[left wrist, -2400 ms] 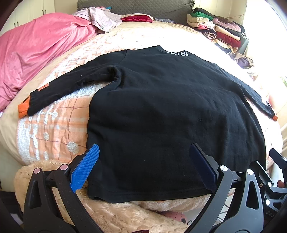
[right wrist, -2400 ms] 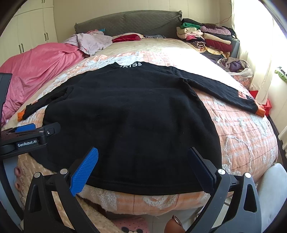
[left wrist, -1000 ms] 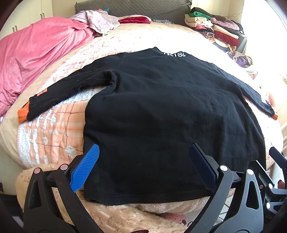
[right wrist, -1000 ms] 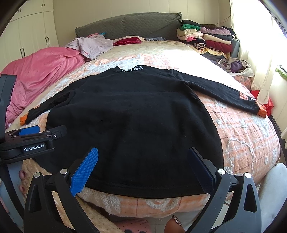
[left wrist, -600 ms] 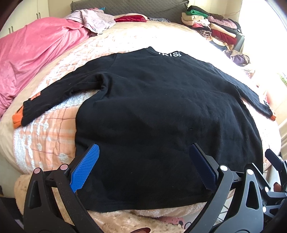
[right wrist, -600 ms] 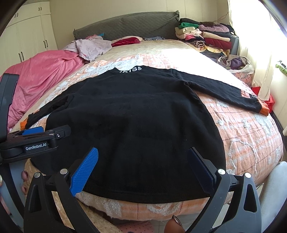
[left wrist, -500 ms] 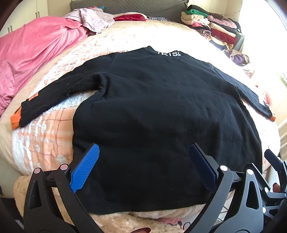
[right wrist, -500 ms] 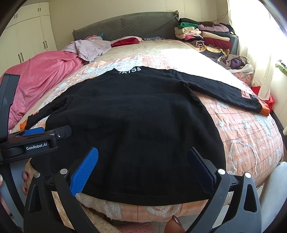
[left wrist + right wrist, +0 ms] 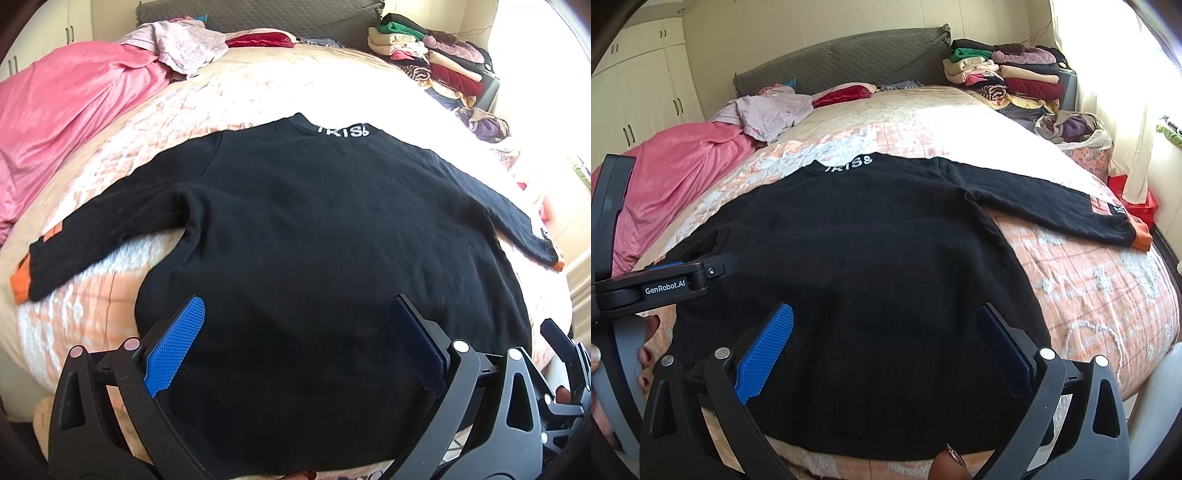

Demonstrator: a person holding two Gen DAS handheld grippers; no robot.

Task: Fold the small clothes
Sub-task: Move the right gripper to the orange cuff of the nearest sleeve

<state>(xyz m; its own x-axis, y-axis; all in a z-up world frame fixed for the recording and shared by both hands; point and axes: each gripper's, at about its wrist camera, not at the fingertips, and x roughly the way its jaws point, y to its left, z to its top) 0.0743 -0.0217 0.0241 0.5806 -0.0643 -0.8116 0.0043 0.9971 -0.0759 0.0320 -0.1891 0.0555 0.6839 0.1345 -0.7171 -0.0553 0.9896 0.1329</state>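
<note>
A black long-sleeved sweater (image 9: 314,229) lies flat on the bed, collar away from me, both sleeves spread out with orange cuffs (image 9: 20,282). It also shows in the right wrist view (image 9: 857,266). My left gripper (image 9: 295,343) is open and empty, hovering over the sweater's lower left part near the hem. My right gripper (image 9: 882,347) is open and empty over the lower middle of the sweater. The left gripper's body (image 9: 661,284) shows at the left of the right wrist view.
The bed has a peach patterned quilt (image 9: 1100,288). A pink blanket (image 9: 62,122) lies at the left, loose clothes (image 9: 184,40) by the headboard, a stack of folded clothes (image 9: 1001,79) at the back right, and a red item (image 9: 1141,203) past the bed's right edge.
Both grippers have moved forward over the sweater; the hem now sits lower in each view. Both stay open.
</note>
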